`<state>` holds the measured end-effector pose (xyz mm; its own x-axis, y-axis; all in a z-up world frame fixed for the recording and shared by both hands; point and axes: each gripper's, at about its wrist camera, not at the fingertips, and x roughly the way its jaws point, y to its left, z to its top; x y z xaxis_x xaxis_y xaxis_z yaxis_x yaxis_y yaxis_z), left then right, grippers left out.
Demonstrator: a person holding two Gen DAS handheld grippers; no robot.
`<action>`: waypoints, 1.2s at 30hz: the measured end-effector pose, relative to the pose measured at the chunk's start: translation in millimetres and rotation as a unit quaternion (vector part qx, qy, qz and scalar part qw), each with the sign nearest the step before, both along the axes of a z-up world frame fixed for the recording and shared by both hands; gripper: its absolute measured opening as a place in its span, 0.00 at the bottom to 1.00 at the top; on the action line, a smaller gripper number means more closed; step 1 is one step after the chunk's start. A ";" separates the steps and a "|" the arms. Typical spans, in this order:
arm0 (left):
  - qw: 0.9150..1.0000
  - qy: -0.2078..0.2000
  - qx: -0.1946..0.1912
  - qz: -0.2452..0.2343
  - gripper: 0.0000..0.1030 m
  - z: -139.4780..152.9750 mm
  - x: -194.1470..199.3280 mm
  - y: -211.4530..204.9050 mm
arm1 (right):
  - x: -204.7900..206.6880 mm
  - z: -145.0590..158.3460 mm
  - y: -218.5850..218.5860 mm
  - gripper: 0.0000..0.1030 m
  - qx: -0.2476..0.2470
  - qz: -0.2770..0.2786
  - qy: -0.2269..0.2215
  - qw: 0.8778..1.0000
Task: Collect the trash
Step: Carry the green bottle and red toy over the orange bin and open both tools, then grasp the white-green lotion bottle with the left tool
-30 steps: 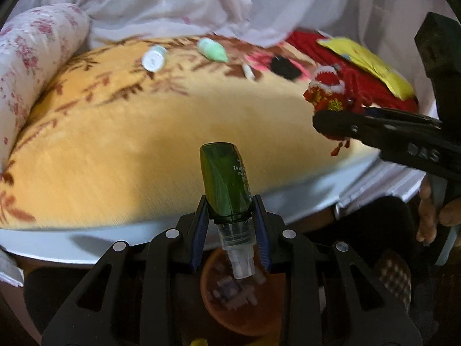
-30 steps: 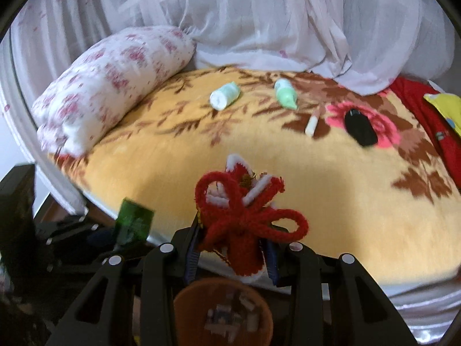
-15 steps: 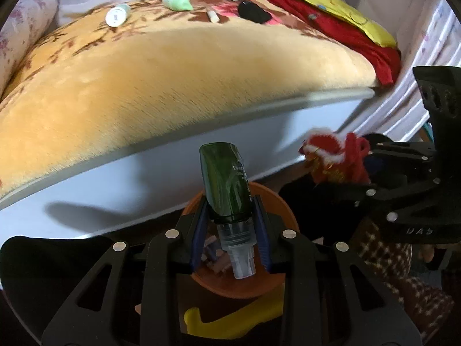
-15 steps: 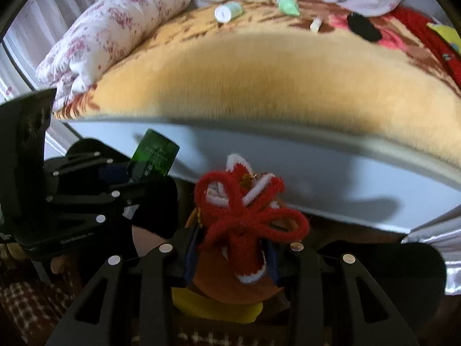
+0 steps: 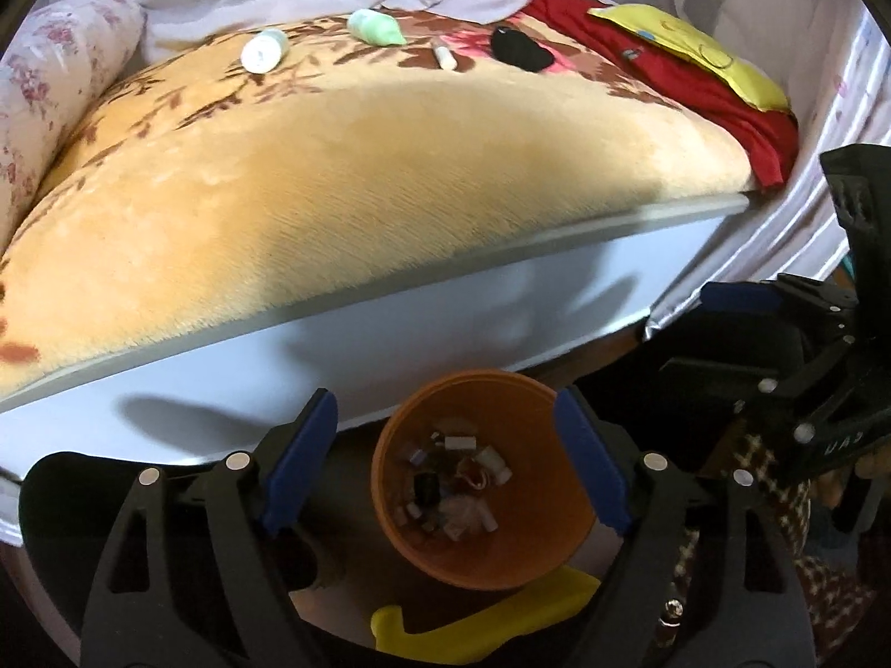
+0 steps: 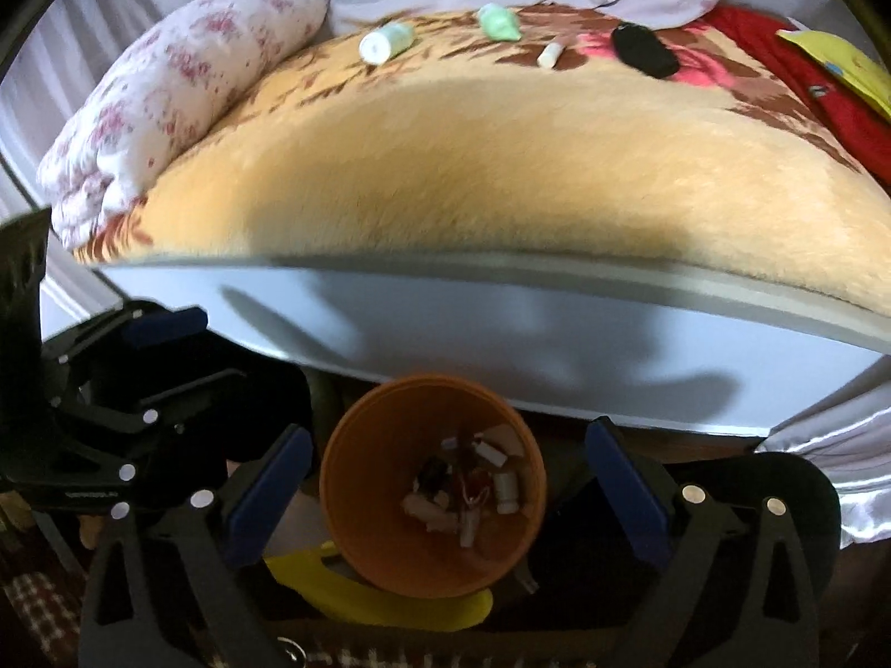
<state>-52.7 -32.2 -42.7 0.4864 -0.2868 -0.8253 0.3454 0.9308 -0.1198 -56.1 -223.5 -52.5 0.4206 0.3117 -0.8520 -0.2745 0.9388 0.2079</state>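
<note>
An orange bin stands on the floor beside the bed, with several bits of trash in it; it also shows in the right wrist view. My left gripper is open and empty above the bin. My right gripper is open and empty above the bin too. On the far side of the yellow blanket lie a white-capped tube, a pale green tube, a small white stick and a black object.
A floral pillow lies at the bed's left end. Red cloth and a yellow item lie at the right end. A yellow dustpan sits by the bin. The white bed frame runs just behind the bin.
Both grippers have opened over the bin. The green bottle has left my left gripper and the red knitted ornament has left my right gripper.
</note>
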 end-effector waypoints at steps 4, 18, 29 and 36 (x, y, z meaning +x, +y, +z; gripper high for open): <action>1.000 -0.017 0.003 0.017 0.76 6.9 5.2 5.6 | 10.4 8.2 -8.2 0.95 0.014 -0.021 -0.017 1.000; 0.991 -0.102 0.013 0.090 0.77 63.3 70.9 37.2 | 48.4 60.4 -9.6 0.95 0.024 -0.038 -0.132 0.990; 0.979 -0.143 0.044 0.141 0.85 79.3 181.6 45.8 | 76.9 59.4 -8.1 0.95 0.042 -0.043 -0.155 0.986; 0.980 -0.119 0.032 0.157 0.86 68.9 278.3 51.6 | 90.9 40.8 -17.4 0.95 0.044 -0.059 -0.140 0.987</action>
